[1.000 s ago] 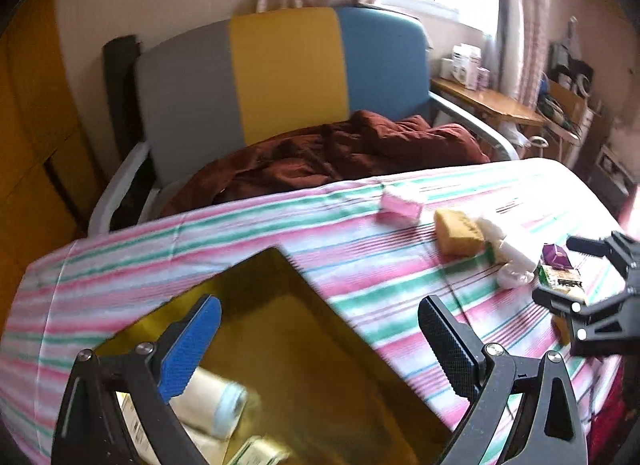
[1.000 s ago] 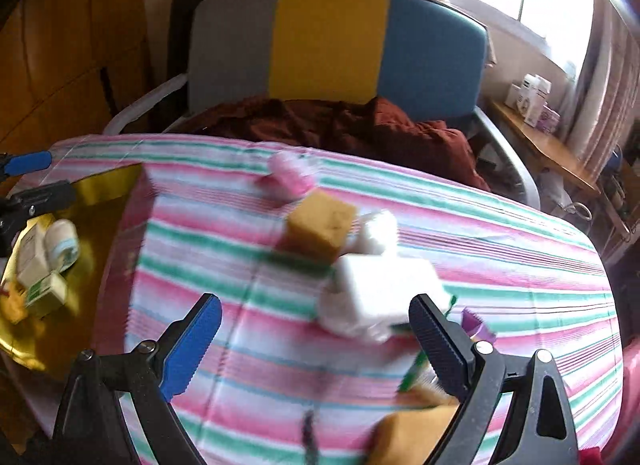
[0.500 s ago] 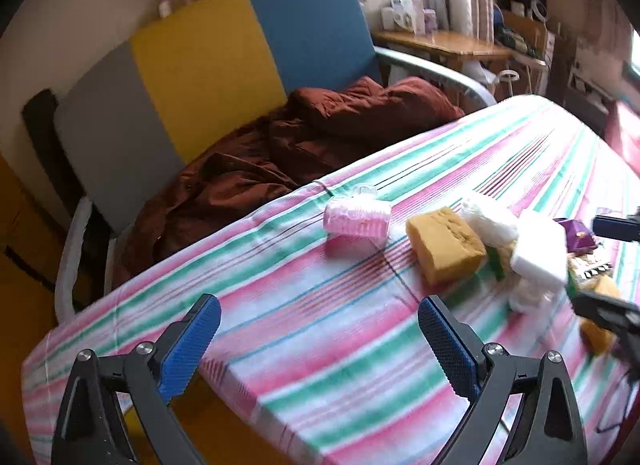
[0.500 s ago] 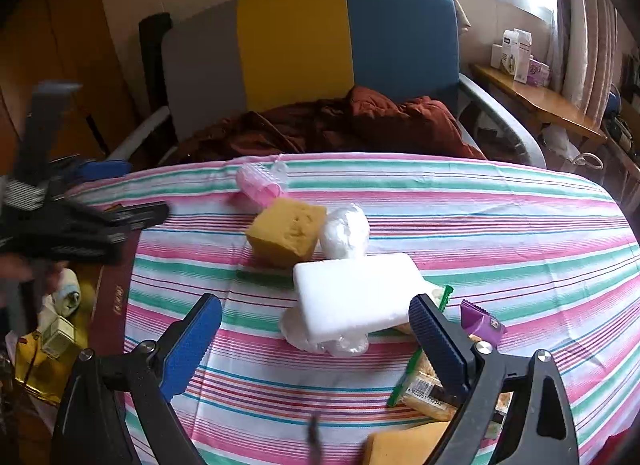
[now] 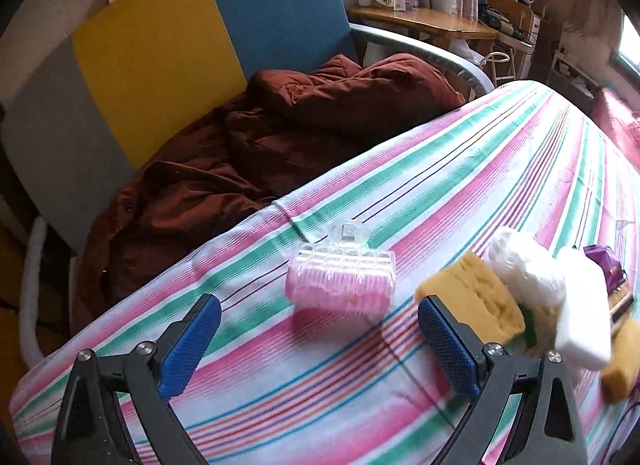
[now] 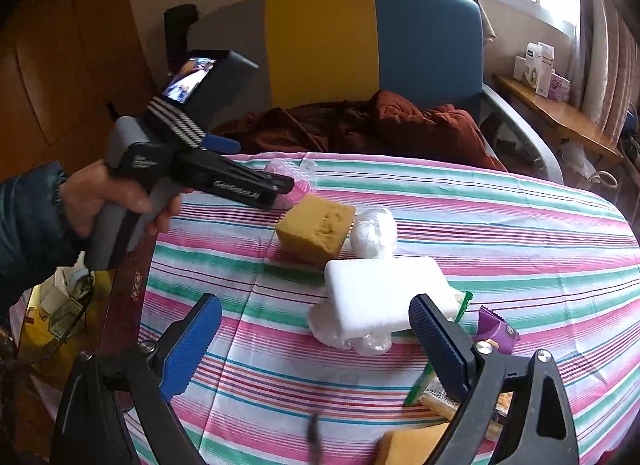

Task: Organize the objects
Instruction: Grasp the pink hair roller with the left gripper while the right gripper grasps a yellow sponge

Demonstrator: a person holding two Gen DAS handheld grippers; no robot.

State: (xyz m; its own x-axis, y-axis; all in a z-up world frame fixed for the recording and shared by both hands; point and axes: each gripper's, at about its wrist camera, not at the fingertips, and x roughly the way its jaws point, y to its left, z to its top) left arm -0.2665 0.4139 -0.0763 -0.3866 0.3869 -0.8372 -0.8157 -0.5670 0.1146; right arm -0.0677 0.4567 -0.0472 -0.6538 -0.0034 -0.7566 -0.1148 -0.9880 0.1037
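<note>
Striped tablecloth (image 5: 460, 193) before tricolour chair (image 5: 160, 65).

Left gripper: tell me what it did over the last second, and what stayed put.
The left gripper swung away from the gold tray toward the table's middle and now points, open and empty, at the pink hair roller. Nothing was grasped or released. The right gripper is open as before; the roller, yellow sponge and white block have not moved.

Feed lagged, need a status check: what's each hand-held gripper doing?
Left hand-held gripper: open, empty, aimed at the pink roller.
Right hand-held gripper: open, empty.
</note>
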